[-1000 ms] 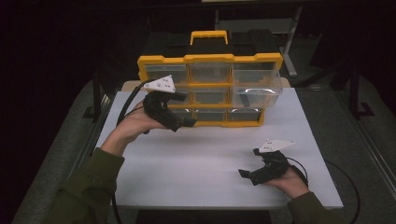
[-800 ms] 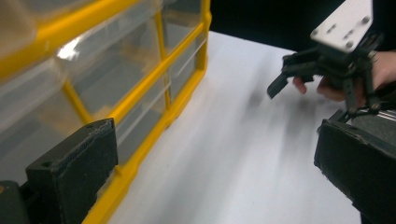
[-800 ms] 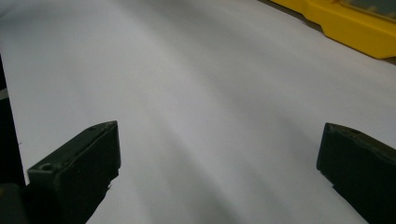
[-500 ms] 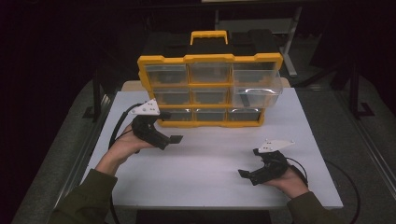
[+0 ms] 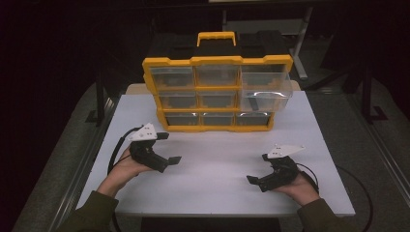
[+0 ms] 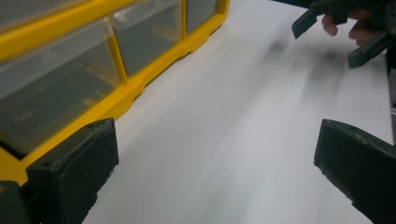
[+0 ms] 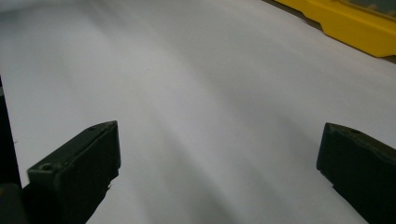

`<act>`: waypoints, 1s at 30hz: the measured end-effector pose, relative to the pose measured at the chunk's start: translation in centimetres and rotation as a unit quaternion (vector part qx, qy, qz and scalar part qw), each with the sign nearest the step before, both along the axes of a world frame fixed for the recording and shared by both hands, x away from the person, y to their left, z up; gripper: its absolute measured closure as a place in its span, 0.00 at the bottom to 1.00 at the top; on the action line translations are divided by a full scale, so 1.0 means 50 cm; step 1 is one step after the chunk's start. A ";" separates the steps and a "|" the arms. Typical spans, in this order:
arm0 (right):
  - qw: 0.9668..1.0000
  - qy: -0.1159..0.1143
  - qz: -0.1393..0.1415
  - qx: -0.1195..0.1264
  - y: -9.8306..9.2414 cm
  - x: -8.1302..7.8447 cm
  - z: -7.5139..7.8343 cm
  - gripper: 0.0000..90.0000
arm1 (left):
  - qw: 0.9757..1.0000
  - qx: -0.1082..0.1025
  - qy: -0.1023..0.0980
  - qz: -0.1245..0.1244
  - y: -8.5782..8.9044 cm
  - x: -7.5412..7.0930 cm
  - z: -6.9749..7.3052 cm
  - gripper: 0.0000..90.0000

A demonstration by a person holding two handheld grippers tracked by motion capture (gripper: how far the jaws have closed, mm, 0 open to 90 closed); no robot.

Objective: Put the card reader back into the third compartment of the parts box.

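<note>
**Both tongs spread and empty over white bench, organizer at rear**

High view: yellow drawer organizer (image 5: 217, 94) upright at centre-top of frame, at far edge of white bench (image 5: 212, 188). Three rows of three clear drawers; black and yellow carry handle on top. Top-right drawer (image 5: 265, 92) pulled forward out of the frame, jutting past the fronts of its neighbours; remaining drawers flush. Drawer contents too dim to tell.

Left tongs (image 5: 169, 147) at lower left of frame, held in left hand (image 5: 123, 166), grey three-cornered plate on top, black cable looping off to the left. Jaws spread, nothing between. Close to organizer's bottom-left corner but apart from it, pointing toward frame centre.

Right tongs (image 5: 257, 169) at lower right of frame, held in right hand (image 5: 297, 183), low over bench, well apart from organizer. Jaws spread, nothing held, pointing left toward centre.

Left gripper view: two black jaws wide apart at bottom corners, bare white bench between. Organizer's yellow base and clear bottom drawers along upper left of frame, just beside left jaw, no contact visible. Other tongs and fingertips in upper right corner, blurred.

Right gripper view: jaws likewise wide apart over bare bench; strip of organizer's yellow base in upper right corner, well off.
</note>
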State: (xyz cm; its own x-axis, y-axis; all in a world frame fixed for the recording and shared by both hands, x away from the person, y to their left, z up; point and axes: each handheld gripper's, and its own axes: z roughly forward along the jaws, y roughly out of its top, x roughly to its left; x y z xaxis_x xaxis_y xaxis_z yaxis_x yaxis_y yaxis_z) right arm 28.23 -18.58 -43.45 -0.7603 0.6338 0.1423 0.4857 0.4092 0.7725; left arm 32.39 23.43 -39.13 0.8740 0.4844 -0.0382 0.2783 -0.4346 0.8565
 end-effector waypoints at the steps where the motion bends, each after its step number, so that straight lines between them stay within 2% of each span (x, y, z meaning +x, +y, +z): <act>1: 1.000 0.000 0.000 0.000 0.000 0.000 0.000 0.00 | 1.000 -0.001 0.000 0.004 0.003 -0.003 -0.007 0.00; 5: 1.000 -0.001 0.000 -0.001 0.000 0.000 -0.001 0.00 | 1.000 0.009 -0.003 0.014 0.017 -0.013 -0.030 0.00; 7: 1.000 -0.002 0.000 -0.001 0.000 0.000 -0.001 0.00 | 1.000 0.007 0.001 0.015 0.024 -0.017 -0.038 0.00; 10: 1.000 -0.002 -0.001 -0.002 0.000 0.000 -0.001 0.00 | 1.000 0.022 -0.005 0.021 0.033 -0.021 -0.051 0.00; 16: 1.000 -0.003 -0.003 -0.004 0.000 -0.001 -0.002 0.00 | 0.999 0.032 0.002 0.031 0.053 -0.033 -0.075 0.00; 19: 1.000 -0.003 -0.004 -0.005 -0.001 -0.001 -0.004 0.00 | 0.999 0.028 0.012 0.033 0.060 -0.040 -0.086 0.00; 30: 1.000 -0.004 -0.003 -0.005 -0.001 -0.001 -0.006 0.00 | 0.999 0.031 0.015 0.030 0.064 -0.041 -0.093 0.00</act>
